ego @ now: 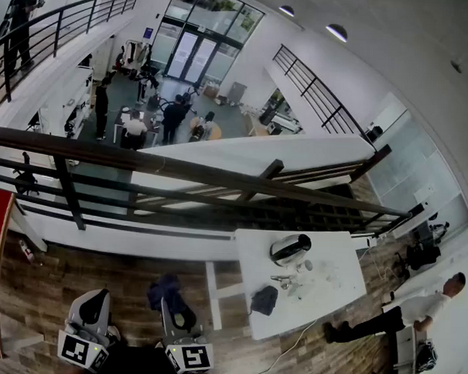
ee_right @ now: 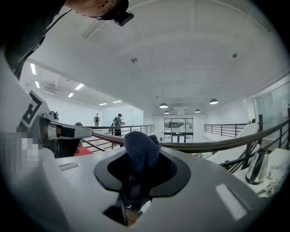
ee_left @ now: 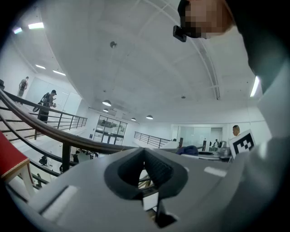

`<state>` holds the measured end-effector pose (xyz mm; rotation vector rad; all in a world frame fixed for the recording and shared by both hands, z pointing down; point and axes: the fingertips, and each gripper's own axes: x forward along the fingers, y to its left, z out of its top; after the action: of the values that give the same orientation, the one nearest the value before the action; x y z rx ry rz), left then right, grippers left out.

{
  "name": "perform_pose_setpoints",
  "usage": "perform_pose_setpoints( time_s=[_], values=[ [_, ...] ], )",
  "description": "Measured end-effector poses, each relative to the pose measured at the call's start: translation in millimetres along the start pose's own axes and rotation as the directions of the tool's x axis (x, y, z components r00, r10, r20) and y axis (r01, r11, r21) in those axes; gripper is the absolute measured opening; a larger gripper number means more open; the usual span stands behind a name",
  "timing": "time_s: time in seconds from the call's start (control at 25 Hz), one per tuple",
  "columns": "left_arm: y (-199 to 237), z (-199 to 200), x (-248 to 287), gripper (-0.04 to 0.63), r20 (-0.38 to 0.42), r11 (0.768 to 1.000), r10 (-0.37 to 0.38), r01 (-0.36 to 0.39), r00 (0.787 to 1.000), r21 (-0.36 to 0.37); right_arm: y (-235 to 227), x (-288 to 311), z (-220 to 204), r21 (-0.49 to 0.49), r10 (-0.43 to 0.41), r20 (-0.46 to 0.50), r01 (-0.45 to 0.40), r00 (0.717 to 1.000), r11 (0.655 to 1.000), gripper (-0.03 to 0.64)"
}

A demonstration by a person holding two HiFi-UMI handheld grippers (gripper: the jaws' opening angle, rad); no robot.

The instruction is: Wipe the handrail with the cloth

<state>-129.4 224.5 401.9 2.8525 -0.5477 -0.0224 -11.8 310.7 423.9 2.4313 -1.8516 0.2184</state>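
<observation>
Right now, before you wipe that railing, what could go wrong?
The cloth is pinched only in the right claw; if it slips at the handrail, it might drop to the people on the floor below. The left claw is shut and empty, so it probably couldn't catch it.

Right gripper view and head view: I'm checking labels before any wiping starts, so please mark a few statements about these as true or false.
1. The right gripper is shut on a dark blue fabric cloth. True.
2. The left gripper also grips a cloth. False: its jaws are together with nothing between them.
3. The cloth is pressed against the dark curved handrail. False: in the head view both grippers are well short of the rail, and the cloth does not touch it.
4. A shiny metal kettle is on the white rectangular table. True.
</observation>
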Motion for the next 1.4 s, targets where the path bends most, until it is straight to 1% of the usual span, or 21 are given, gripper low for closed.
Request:
perform_pose_setpoints(
  time_s=[0.08, 0.16, 0.24, 0.28, 0.4, 0.48, 0.64, 0.76, 0.84, 0.96, 1.12, 1.28, 1.4],
  values=[
    [5, -2, 14, 0.000, 0.004, 1.000, -0.007, 0.007, 1.000, 0.011, -5, 9, 7, -0.034, -0.001, 0.016, 0.002, 1.000, 0.999, 0.098],
    [11, 3, 33, 0.000, 0.009, 0.998, -0.037, 0.037, 0.999, 0.043, -8, 21, 18, -0.061, -0.012, 0.053, 0.015, 0.999, 0.998, 0.098],
    [10, 14, 47, 0.000, 0.021, 0.994, -0.076, 0.075, 0.997, 0.078, -7, 29, 29, -0.065, -0.023, 0.080, 0.028, 0.996, 0.997, 0.098],
    [9, 19, 49, 0.000, 0.027, 0.993, -0.081, 0.078, 0.996, 0.085, -5, 29, 35, -0.064, -0.018, 0.084, 0.024, 0.996, 0.998, 0.098],
    [12, 24, 46, 0.000, 0.029, 0.996, -0.049, 0.047, 0.998, 0.075, 1, 30, 46, -0.072, 0.006, 0.092, 0.001, 0.996, 0.997, 0.098],
    [16, 23, 44, 0.000, 0.030, 0.997, -0.038, 0.035, 0.999, 0.065, 2, 32, 49, -0.068, 0.005, 0.104, 0.002, 0.995, 0.998, 0.100],
    [12, 23, 38, 0.000, 0.045, 0.997, -0.055, 0.052, 0.998, 0.052, 1, 29, 54, -0.051, -0.030, 0.120, 0.036, 0.992, 0.998, 0.103],
    [17, 17, 33, 0.000, 0.038, 0.995, -0.081, 0.079, 0.996, 0.055, 3, 36, 48, -0.047, -0.064, 0.112, 0.070, 0.992, 0.996, 0.104],
    [21, 15, 30, 0.000, 0.031, 0.995, -0.086, 0.084, 0.996, 0.050, 1, 40, 45, -0.039, -0.087, 0.103, 0.092, 0.991, 0.995, 0.104],
    [19, 11, 29, 0.000, 0.002, 0.997, -0.073, 0.073, 0.997, 0.036, -8, 39, 48, -0.035, -0.099, 0.084, 0.102, 0.992, 0.994, 0.104],
    [21, 5, 39, 0.000, -0.008, 0.999, -0.029, 0.029, 1.000, 0.032, -20, 46, 49, -0.041, -0.066, 0.089, 0.070, 0.994, 0.997, 0.104],
    [37, -11, 67, 0.000, -0.006, 1.000, 0.016, -0.016, 1.000, 0.024, -32, 73, 38, -0.040, -0.036, 0.090, 0.039, 0.995, 0.998, 0.104],
    [34, 1, 102, 0.000, 0.008, 0.999, 0.021, -0.021, 1.000, 0.039, -57, 94, 55, -0.039, -0.010, 0.119, 0.014, 0.993, 0.999, 0.104]
  ],
)
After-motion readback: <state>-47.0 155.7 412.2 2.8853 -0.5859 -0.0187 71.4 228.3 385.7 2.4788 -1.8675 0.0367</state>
